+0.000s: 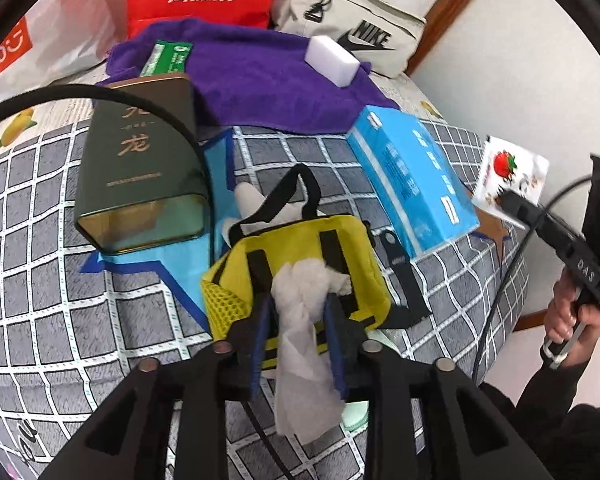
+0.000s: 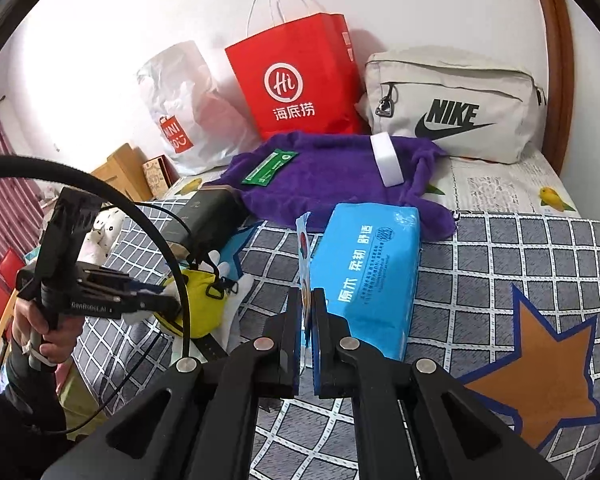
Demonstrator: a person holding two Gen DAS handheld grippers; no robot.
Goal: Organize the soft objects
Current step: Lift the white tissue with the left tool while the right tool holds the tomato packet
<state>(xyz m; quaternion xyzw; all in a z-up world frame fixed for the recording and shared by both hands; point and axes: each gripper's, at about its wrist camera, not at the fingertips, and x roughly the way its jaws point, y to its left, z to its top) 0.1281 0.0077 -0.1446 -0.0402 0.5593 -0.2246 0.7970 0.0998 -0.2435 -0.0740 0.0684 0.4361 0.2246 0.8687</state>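
Left gripper [image 1: 298,316] has its jaws part open around a crumpled white tissue [image 1: 300,320] that hangs between the pads, long axis running down toward the camera. Can't tell if the pads actually press it. Directly under and just past the tips sits the yellow pouch [image 1: 300,264], mouth up, so this hand's clearly the nearer one, pointing steeply down. Right gripper [image 2: 307,312] is clamped tight on a thin printed packet [image 2: 303,256], next to the blue tissue pack [image 2: 368,276], angled down at the bed.

On the bed [image 2: 500,240], a tissue pack [image 2: 368,276] lies before a towel [image 2: 328,184]; behind it stand a paper bag [image 2: 296,80] and a Nike pouch [image 2: 456,108].
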